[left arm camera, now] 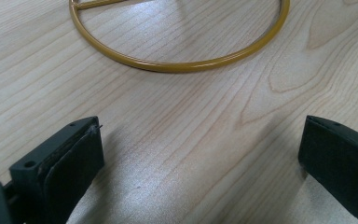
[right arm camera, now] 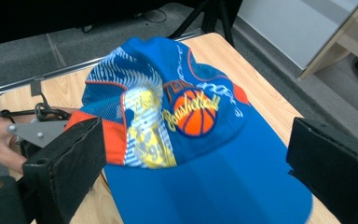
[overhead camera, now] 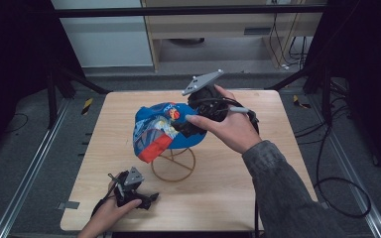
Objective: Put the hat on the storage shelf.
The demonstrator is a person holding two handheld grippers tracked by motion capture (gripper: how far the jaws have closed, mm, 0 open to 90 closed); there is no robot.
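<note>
A pale wooden bench (overhead camera: 218, 188) carries a yellow wire stand with a round base ring (overhead camera: 173, 168), standing near its middle.

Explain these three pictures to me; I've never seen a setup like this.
No robot here: a person holds a two-jaw tool in each hand at a wooden table. The high view looks down from above. The right gripper is at a blue basketball cap that sits on a gold wire stand; its own camera looks between its open jaws onto the cap's brim, gripping nothing. The left gripper rests low near the table's front edge; its camera shows open jaws over bare wood, with the stand's ring base just ahead. Neither gripper holds anything.
</note>
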